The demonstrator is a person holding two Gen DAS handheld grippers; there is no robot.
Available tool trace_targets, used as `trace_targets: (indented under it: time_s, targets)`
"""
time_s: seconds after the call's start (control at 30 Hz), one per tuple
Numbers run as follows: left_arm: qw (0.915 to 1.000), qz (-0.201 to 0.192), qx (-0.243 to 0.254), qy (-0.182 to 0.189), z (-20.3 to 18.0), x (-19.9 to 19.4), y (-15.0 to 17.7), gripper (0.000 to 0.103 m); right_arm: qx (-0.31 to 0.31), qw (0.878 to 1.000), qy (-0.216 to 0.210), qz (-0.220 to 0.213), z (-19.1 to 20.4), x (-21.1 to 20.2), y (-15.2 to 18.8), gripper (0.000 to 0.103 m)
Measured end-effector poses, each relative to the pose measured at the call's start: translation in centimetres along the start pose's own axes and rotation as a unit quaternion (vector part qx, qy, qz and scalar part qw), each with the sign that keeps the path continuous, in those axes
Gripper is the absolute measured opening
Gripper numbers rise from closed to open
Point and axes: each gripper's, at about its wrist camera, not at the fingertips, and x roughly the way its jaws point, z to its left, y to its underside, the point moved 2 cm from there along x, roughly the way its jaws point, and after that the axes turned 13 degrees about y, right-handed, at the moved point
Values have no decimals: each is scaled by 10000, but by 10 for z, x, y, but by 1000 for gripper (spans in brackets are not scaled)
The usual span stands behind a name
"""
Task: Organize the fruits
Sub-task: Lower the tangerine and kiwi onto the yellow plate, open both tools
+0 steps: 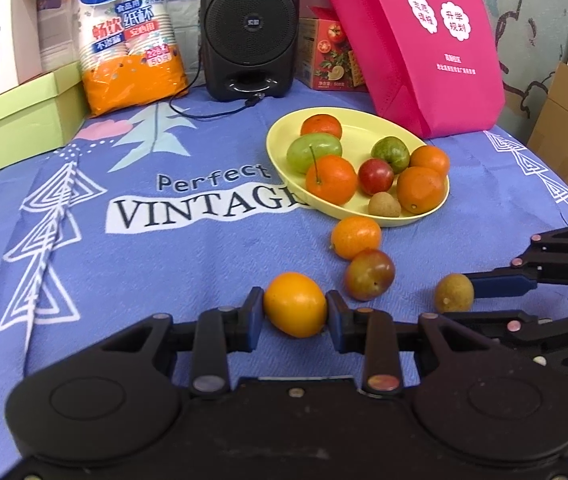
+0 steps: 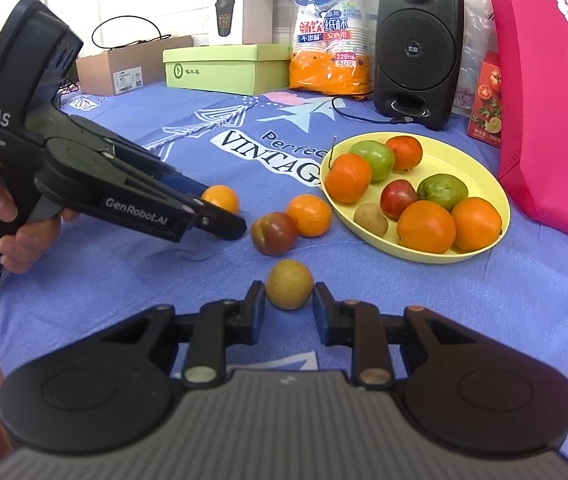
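Observation:
A yellow plate (image 1: 284, 128) holds several fruits: oranges, green fruits, a red plum and a small brown one; it also shows in the right wrist view (image 2: 483, 168). On the blue cloth lie an orange (image 1: 355, 237), a red-green plum (image 1: 369, 274), a small brown-yellow fruit (image 1: 453, 293) and a yellow-orange fruit (image 1: 295, 304). My left gripper (image 1: 295, 310) is shut on the yellow-orange fruit (image 2: 220, 198), low at the cloth. My right gripper (image 2: 288, 302) is open with the brown-yellow fruit (image 2: 288, 284) between its fingers, with small gaps either side.
Behind the plate stand a black speaker (image 1: 250, 28), a pink bag (image 1: 423, 40), a pack of paper cups (image 1: 128, 36), a tomato-print box (image 1: 331, 54) and green and white boxes (image 1: 16, 112). A speaker cable (image 1: 204, 114) lies on the cloth.

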Motion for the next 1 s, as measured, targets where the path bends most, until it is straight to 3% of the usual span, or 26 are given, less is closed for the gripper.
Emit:
trace_targets:
  time_s: [0.6, 0.8, 1.0]
  targets:
    - [9992, -178, 347, -74, -33, -40, -7, 32, 58, 9998, 103, -184, -1, -40, 13, 25]
    - [9969, -343, 715, -20, -43, -41, -50, 32, -23, 9979, 371, -523, -23, -47, -18, 25]
    - [9975, -308, 581, 250, -40, 4, -107, 32, 77, 9961, 681, -558, -52, -20, -55, 25]
